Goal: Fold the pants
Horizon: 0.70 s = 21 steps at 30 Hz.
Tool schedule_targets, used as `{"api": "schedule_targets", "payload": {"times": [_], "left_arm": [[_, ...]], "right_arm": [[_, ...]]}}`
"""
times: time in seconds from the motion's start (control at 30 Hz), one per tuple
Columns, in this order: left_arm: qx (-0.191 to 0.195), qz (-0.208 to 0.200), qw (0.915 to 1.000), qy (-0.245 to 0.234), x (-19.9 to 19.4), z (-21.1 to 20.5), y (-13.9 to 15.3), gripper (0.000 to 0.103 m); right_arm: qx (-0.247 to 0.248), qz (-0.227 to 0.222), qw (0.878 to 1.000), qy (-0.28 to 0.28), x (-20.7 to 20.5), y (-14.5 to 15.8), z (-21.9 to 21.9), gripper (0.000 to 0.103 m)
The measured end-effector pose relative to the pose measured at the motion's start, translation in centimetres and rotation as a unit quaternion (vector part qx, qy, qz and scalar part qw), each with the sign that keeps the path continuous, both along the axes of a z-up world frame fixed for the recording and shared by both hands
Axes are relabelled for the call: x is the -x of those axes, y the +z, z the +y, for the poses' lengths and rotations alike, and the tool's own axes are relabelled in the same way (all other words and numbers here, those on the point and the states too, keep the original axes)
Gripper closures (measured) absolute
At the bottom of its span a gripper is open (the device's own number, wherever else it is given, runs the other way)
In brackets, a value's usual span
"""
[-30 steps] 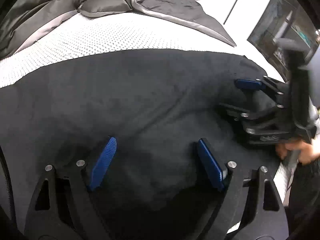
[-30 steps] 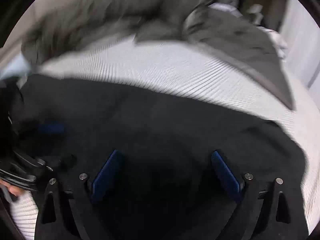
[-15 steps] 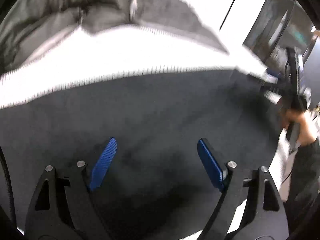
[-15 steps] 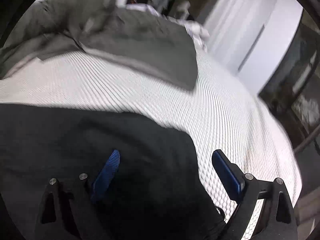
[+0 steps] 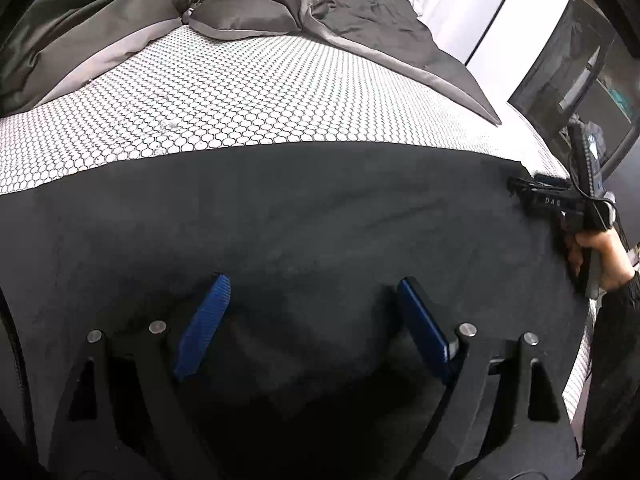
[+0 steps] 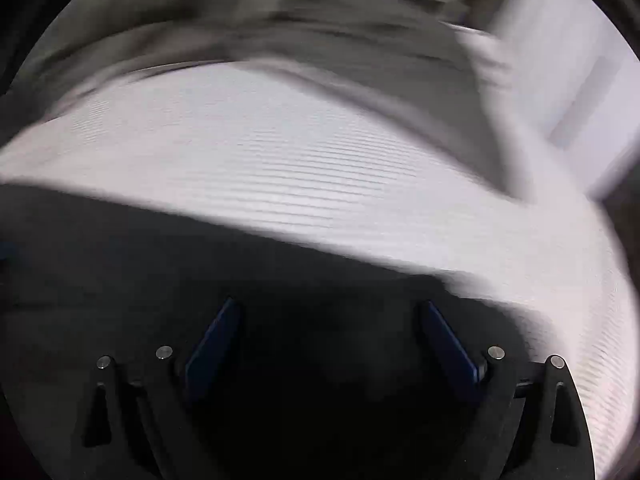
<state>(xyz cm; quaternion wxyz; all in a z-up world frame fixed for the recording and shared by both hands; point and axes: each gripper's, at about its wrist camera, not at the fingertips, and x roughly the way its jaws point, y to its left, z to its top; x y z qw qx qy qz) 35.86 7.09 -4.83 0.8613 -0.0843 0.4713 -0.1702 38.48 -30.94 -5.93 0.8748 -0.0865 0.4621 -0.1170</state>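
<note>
Pants [image 5: 320, 216], dark, lie flat across honeycomb-print mattress [image 5: 224, 96]; grey duvet [image 5: 360, 28] bunched at 12 o'clock. L gripper [image 5: 308, 320] jaws wide apart, nothing pinched. R gripper [image 6: 332, 344] also spread w/ nothing clamped, at pants' 3 o'clock edge; view blurred.

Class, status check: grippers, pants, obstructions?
Left gripper open above pants. Right gripper open, empty. Pants flat on mattress. Nothing on them.

Black left gripper [image 5: 312, 320], ribbed blue pads, silver screws; black sleeve [image 5: 616, 320].
</note>
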Motion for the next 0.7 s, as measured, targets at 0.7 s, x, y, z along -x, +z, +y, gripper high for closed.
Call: {"api": "schedule_targets", "payload": {"times": [0.7], "left_arm": [[0.033, -0.006, 0.9912, 0.128, 11.0, 4.9, 3.9, 0.019]], "right_arm": [[-0.372, -0.149, 0.913, -0.076, 28.3, 1.2, -11.6, 0.01]]}}
